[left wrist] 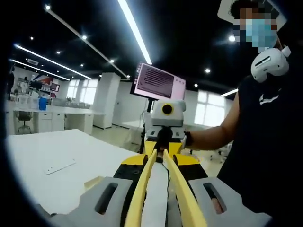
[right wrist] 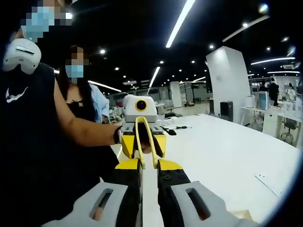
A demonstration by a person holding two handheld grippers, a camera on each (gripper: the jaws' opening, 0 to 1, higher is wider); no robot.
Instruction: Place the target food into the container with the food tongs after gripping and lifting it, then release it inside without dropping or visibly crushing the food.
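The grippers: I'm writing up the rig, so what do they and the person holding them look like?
Each gripper, left and right, has black fingers with yellow blocks on pale grey slotted mounts, seen across in the other's view. Long yellow food tongs run along the left one. The person wears a dark sleeveless top with a small white emblem and a black wristband.

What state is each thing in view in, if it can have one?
left claw, closed around the tongs' arms
right claw, jaws nearly together; grip on tongs unclear
yellow food tongs, off the table, arms close together, holding no food
monitor, on
ceiling strip lights, on
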